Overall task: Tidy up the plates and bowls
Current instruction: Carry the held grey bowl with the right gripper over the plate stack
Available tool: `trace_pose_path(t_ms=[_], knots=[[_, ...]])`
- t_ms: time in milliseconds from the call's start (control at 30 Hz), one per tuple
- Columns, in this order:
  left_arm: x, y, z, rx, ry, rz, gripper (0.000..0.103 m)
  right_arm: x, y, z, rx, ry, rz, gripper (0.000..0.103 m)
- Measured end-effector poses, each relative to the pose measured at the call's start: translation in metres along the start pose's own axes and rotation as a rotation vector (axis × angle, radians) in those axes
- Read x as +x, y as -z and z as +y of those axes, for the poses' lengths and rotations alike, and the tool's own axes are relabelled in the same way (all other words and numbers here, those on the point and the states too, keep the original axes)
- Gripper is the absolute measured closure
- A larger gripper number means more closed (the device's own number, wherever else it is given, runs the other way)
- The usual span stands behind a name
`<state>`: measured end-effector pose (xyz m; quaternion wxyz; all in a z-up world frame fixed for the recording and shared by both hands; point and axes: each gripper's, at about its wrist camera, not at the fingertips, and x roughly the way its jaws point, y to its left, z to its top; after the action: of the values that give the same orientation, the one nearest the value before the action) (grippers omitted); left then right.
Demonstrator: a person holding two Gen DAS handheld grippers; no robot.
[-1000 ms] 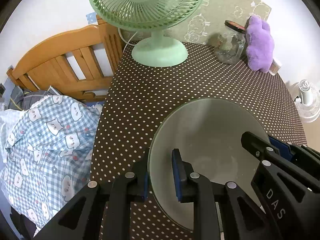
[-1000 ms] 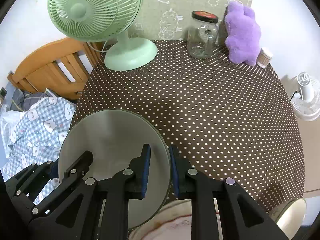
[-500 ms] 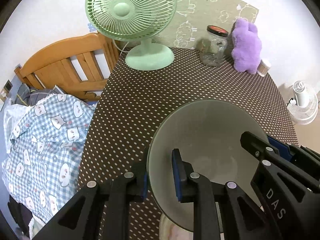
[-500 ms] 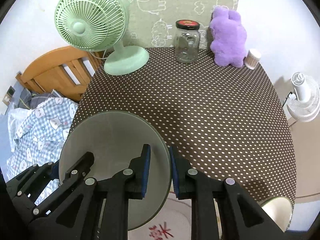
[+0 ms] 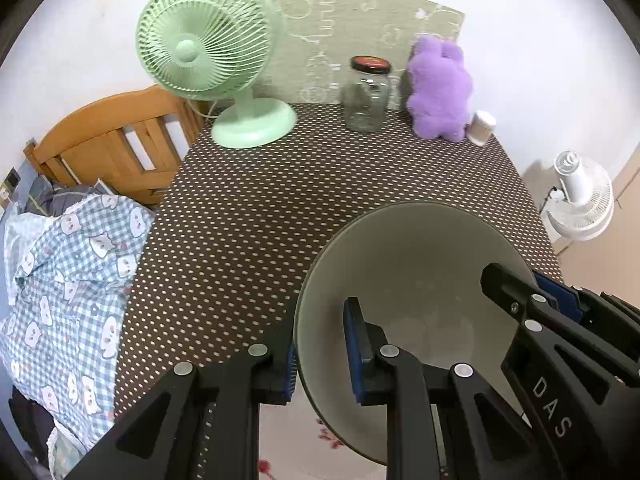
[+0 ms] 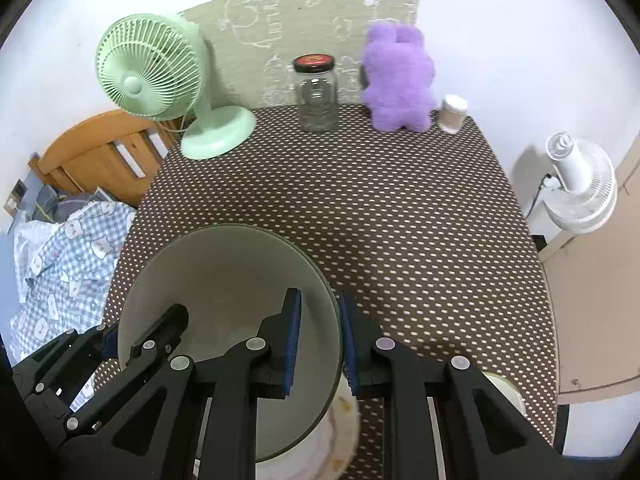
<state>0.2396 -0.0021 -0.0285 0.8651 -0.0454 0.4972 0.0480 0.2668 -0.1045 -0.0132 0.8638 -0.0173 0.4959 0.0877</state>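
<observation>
Holding grey bowl [image 5: 416,264] w/ both jaws, nothing inside, glass jar [image 6: 316,96] lidded

Matt grey plate [image 5: 420,264], prob. ceramic; cloth tablecloth [image 5: 260,220], glass jar [image 5: 367,106]

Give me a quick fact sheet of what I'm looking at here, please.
Held item: grey-green plate, clamped at opposite rims
Left gripper: shut on plate
Right gripper: shut on plate
Beneath: patterned plate near front edge
Surface: polka-dot tablecloth
Back row: green fan, glass jar, purple plush
</observation>
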Motion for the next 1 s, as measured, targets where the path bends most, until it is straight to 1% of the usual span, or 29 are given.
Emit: trace_pose_path(t_ms=[467, 633, 800, 1000], knots=[[-0.013, 0.022, -0.075, 0.043, 0.033, -0.020, 0.086, -0.026, 0.026, -0.078, 0.032, 0.039, -0.025, 0.080], [-0.012, 0.030, -0.099, 0.050, 0.039, -0.012, 0.086, -0.027, 0.035, -0.100, 0.037, 0.049, -0.019, 0.080], [-0.010, 0.037, -0.115, 0.054, 0.039, -0.004, 0.086, -0.026, 0.044, -0.122, 0.042, 0.054, -0.010, 0.080], [-0.004, 0.049, -0.133, 0.063, 0.036, 0.019, 0.086, -0.021, 0.056, -0.139, 0.048, 0.055, 0.011, 0.080]])
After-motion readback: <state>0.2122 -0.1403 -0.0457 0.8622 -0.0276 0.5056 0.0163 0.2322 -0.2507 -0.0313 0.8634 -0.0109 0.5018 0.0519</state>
